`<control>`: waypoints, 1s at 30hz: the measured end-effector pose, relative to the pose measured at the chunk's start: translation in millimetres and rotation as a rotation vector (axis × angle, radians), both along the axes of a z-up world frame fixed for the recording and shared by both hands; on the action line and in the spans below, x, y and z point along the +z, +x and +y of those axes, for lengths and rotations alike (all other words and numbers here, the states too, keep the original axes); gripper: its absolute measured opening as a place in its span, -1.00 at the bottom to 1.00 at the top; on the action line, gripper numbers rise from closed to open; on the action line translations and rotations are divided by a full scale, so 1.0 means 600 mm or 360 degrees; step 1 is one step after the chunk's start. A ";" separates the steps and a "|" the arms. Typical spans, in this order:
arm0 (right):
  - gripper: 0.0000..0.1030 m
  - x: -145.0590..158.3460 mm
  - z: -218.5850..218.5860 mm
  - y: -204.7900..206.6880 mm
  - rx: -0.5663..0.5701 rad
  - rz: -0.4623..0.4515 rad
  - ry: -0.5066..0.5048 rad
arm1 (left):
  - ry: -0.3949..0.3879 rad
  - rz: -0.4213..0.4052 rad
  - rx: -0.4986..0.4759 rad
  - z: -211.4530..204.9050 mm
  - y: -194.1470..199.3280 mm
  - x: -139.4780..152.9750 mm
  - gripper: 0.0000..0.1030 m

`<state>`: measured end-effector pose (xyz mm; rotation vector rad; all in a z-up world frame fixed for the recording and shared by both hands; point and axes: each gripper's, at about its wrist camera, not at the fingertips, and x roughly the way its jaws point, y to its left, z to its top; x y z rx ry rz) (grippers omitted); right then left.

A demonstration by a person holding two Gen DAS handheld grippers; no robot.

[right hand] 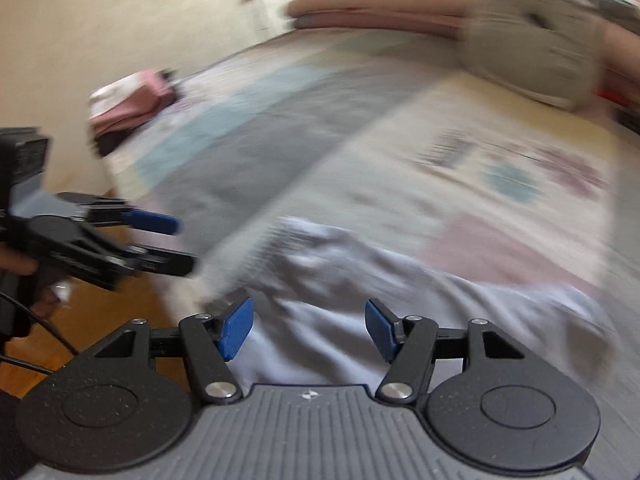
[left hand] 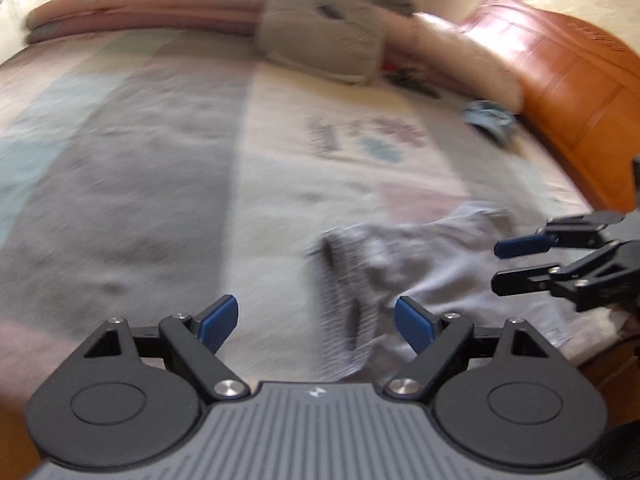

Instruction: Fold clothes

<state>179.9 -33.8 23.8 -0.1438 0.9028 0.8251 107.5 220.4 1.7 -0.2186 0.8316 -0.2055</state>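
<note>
A pale lilac garment [left hand: 432, 276] with a ribbed grey hem lies crumpled on the bed near its front edge, and shows again as the same garment [right hand: 360, 320] in the right wrist view. My left gripper [left hand: 316, 322] hovers open over the hem end, nothing between its blue pads. My right gripper [right hand: 310, 330] is open above the cloth, pads clear of it. Each gripper shows in the other's view: the right gripper [left hand: 498, 266] at the right edge, the left gripper [right hand: 182, 244] at the left edge. Both views are motion-blurred.
The bed [left hand: 168, 168] has a patchwork cover in grey, cream and pale blue. A grey plush cushion [left hand: 320, 36] and pink bedding [left hand: 120, 12] lie at the far end. Folded pink clothes [right hand: 128, 104] sit at a bed corner. An orange wooden bed frame [left hand: 568, 80] runs along the right.
</note>
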 end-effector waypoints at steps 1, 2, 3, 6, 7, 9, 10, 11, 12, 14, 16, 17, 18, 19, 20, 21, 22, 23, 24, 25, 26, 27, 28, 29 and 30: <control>0.28 -0.001 -0.029 0.001 -0.0077 -0.0007 -0.0034 | -0.0034 -0.0018 -0.0053 -0.014 0.009 0.002 0.67; 0.24 -0.003 -0.058 0.001 -0.0157 -0.0016 -0.0076 | -0.0067 -0.0035 -0.0107 -0.028 0.017 0.004 0.68; 0.21 -0.006 -0.086 0.001 -0.0236 -0.0020 -0.0120 | -0.0089 -0.0045 -0.0161 -0.045 0.027 0.003 0.68; -0.13 -0.010 -0.158 -0.006 -0.0412 -0.0023 -0.0175 | -0.0101 -0.0068 -0.0315 -0.097 0.057 -0.005 0.69; -0.23 -0.011 -0.176 -0.011 -0.0442 -0.0022 -0.0157 | -0.0104 -0.0053 -0.0338 -0.108 0.066 -0.013 0.69; -0.30 -0.021 -0.202 -0.020 -0.0466 -0.0001 -0.0089 | -0.0059 0.0014 -0.0321 -0.126 0.085 -0.031 0.69; -0.34 -0.030 -0.208 -0.024 -0.0470 0.0016 -0.0064 | -0.0004 0.0027 -0.0307 -0.130 0.089 -0.039 0.69; -0.34 -0.042 -0.212 -0.027 -0.0472 0.0036 -0.0047 | 0.0050 0.0036 -0.0288 -0.129 0.090 -0.048 0.69; -0.34 -0.056 -0.214 -0.031 -0.0474 0.0056 -0.0055 | 0.0074 0.0065 -0.0256 -0.121 0.093 -0.059 0.69; -0.44 -0.082 -0.217 -0.042 -0.0497 0.0068 -0.0140 | 0.0026 0.0132 -0.0210 -0.100 0.097 -0.074 0.64; -0.46 -0.083 -0.230 -0.060 -0.0533 0.0032 -0.0138 | 0.0013 0.0130 -0.0193 -0.098 0.095 -0.061 0.65; -0.43 -0.076 -0.241 -0.069 -0.0567 0.0017 -0.0120 | 0.0044 0.0130 -0.0185 -0.105 0.095 -0.054 0.65; -0.41 -0.067 -0.252 -0.080 -0.0606 -0.0018 -0.0108 | 0.0074 0.0114 -0.0189 -0.115 0.095 -0.046 0.65; -0.36 -0.061 -0.261 -0.092 -0.0633 -0.0064 -0.0111 | 0.0105 0.0099 -0.0192 -0.126 0.095 -0.039 0.65; -0.28 -0.056 -0.269 -0.104 -0.0647 -0.0108 -0.0121 | 0.0129 0.0086 -0.0202 -0.137 0.095 -0.031 0.65; -0.25 -0.051 -0.276 -0.116 -0.0661 -0.0152 -0.0131 | 0.0133 0.0082 -0.0235 -0.149 0.096 -0.026 0.66; -0.20 -0.051 -0.278 -0.128 -0.0656 -0.0192 -0.0168 | 0.0138 0.0078 -0.0274 -0.163 0.096 -0.023 0.66; -0.09 -0.054 -0.276 -0.139 -0.0635 -0.0230 -0.0223 | 0.0149 0.0073 -0.0318 -0.179 0.096 -0.020 0.67; -0.02 -0.059 -0.270 -0.151 -0.0601 -0.0270 -0.0287 | 0.0169 0.0069 -0.0354 -0.193 0.094 -0.018 0.67; 0.09 -0.065 -0.261 -0.163 -0.0562 -0.0317 -0.0352 | 0.0193 0.0061 -0.0388 -0.206 0.092 -0.016 0.67; 0.11 -0.071 -0.251 -0.175 -0.0525 -0.0370 -0.0414 | 0.0216 0.0052 -0.0423 -0.219 0.088 -0.014 0.67; 0.12 -0.077 -0.241 -0.185 -0.0488 -0.0411 -0.0457 | 0.0232 0.0038 -0.0456 -0.229 0.083 -0.012 0.67; 0.14 -0.083 -0.233 -0.193 -0.0453 -0.0442 -0.0489 | 0.0242 0.0028 -0.0482 -0.237 0.079 -0.010 0.67; 0.16 -0.088 -0.224 -0.202 -0.0427 -0.0483 -0.0518 | 0.0253 0.0017 -0.0507 -0.245 0.075 -0.009 0.68; 0.17 -0.091 -0.215 -0.211 -0.0407 -0.0531 -0.0544 | 0.0265 0.0003 -0.0530 -0.251 0.071 -0.008 0.68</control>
